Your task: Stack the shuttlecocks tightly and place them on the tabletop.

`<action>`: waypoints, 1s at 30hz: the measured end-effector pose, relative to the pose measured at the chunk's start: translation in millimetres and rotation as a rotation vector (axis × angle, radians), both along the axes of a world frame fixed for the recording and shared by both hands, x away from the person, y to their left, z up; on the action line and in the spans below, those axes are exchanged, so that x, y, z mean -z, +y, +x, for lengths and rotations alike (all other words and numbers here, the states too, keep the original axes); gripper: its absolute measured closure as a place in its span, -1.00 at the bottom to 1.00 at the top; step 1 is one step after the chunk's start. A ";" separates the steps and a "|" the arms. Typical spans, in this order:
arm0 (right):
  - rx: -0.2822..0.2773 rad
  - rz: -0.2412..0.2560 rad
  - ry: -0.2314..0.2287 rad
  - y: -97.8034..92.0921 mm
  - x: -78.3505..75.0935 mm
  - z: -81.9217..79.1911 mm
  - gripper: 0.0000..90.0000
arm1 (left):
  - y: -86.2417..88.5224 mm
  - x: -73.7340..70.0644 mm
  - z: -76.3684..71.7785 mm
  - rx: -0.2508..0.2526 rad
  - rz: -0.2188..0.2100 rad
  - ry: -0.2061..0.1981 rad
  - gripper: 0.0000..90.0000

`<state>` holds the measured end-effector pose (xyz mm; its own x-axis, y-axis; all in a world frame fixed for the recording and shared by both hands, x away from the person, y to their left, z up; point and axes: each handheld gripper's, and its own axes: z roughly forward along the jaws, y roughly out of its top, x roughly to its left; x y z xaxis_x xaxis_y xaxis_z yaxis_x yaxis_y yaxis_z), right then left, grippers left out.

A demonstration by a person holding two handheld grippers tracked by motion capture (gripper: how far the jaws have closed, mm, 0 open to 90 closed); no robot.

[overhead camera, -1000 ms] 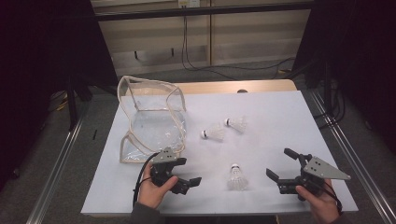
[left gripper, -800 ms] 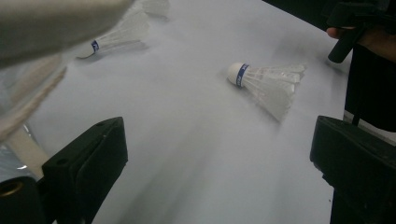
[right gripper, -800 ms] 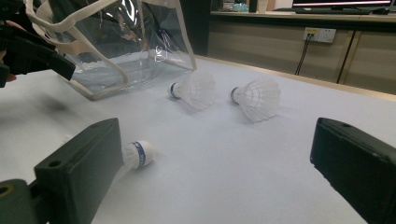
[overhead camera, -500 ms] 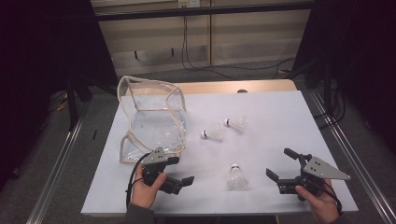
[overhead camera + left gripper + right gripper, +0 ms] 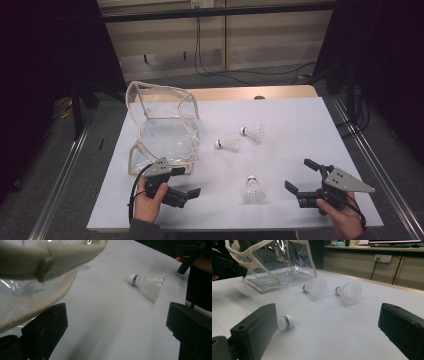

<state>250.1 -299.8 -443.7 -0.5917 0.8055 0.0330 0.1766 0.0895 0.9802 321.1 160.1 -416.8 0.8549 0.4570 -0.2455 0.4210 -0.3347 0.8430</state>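
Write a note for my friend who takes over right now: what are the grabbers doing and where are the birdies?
Left gripper: open, holding nothing, near the clear bag's front corner.
Right gripper: open, holding nothing, at the table's near right.
Shuttlecocks: nearest shuttlecock lies between the grippers; two more, middle shuttlecock and far shuttlecock, lie mid-table beside the bag.
Done: no shuttlecock in the bag, as far as visible.
Left: probably bagging all three.

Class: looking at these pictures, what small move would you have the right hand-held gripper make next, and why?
Probably ease the right hand-held gripper forward to the nearest shuttlecock. Its jaws stand open and empty, that shuttlecock lies just off its left jaw, and the clear bag sits open across the table.
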 end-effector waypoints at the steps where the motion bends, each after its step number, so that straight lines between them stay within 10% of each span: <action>1: 0.000 0.000 0.000 0.0 0.0 0.0 -0.96 | 1.0 -0.5 0.3 0.002 0.005 -0.001 -0.92; 30: 0.000 0.000 0.000 0.1 -0.2 -0.2 -0.96 | 20.7 -0.4 2.7 -0.028 -0.003 -0.015 -0.91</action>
<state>249.9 -299.7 -443.5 -0.5915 0.8056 0.0334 0.1767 0.0891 0.9802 323.8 180.8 -416.5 0.8456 0.4797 -0.2341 0.4172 -0.3206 0.8504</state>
